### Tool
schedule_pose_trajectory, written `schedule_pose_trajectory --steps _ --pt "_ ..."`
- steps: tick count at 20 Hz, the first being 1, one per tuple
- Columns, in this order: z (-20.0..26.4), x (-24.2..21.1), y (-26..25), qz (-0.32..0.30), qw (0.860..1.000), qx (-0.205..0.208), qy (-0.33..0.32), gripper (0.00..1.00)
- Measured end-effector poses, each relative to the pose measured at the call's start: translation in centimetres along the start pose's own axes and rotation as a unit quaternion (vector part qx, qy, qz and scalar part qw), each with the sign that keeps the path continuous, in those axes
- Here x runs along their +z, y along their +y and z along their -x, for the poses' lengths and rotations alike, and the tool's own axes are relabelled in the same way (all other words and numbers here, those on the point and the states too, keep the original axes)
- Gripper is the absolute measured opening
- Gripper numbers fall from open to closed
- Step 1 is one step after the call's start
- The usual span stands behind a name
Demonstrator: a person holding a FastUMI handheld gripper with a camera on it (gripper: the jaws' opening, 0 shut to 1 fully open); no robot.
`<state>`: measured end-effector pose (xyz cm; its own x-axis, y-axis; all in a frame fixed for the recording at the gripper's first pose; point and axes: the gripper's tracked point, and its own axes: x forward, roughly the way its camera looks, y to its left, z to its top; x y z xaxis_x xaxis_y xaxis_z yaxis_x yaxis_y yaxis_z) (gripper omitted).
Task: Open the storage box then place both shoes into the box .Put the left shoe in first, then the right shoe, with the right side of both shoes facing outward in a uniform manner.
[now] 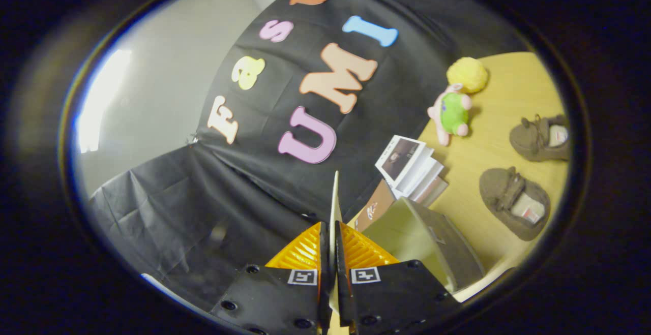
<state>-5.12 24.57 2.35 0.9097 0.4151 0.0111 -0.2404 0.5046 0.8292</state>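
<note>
Currently the gripper (329, 253) has both fingers closed tight on a thin pale panel, the lid (334, 200) of the storage box, which is seen edge-on and runs straight ahead from between the fingertips. Both fingers press on it, one on each face, with only the panel's thickness between them. View is strongly tilted, so the tabletop (513, 91) appears rotated to the right of the fingers. Storage box (424, 241) sits just right of the fingers, close in; its greenish-grey wall is visible and the box interior cannot be made out from this angle. Beyond the box, ahead and right of the fingers, lies a small stack of booklets or cards (409, 164), with a brown card or packet (374, 208) just beside it, nearer the lid. Two brown slipper-type shoes lie on the table to the far right, apart from each other and outside the box: the nearer shoe (513, 203) is just beyond the box, the farther shoe (539, 136) lies past it. Which is left or right cannot be told. Further ahead, a pink-and-green plush toy (451, 114) lies touching a yellow fluffy ball (468, 74).
</note>
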Motion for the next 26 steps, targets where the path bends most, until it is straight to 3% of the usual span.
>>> schedule_pose_trajectory --steps 4,8,16,21,25,26 --pt "-2.0 -3.4 6.7 0.02 0.999 0.04 0.024 0.16" --pt "-2.8 -8.0 10.2 0.005 0.997 0.071 0.03 0.24" --pt "-4.2 -18.9 10.9 0.052 0.993 0.063 0.09 0.44" --pt "-4.6 -21.3 9.8 0.125 0.986 0.057 0.091 0.75" --pt "-4.4 -19.4 9.0 0.159 0.983 0.056 0.07 1.0" --pt "-4.4 -18.4 8.7 0.171 0.982 0.054 0.062 1.0"
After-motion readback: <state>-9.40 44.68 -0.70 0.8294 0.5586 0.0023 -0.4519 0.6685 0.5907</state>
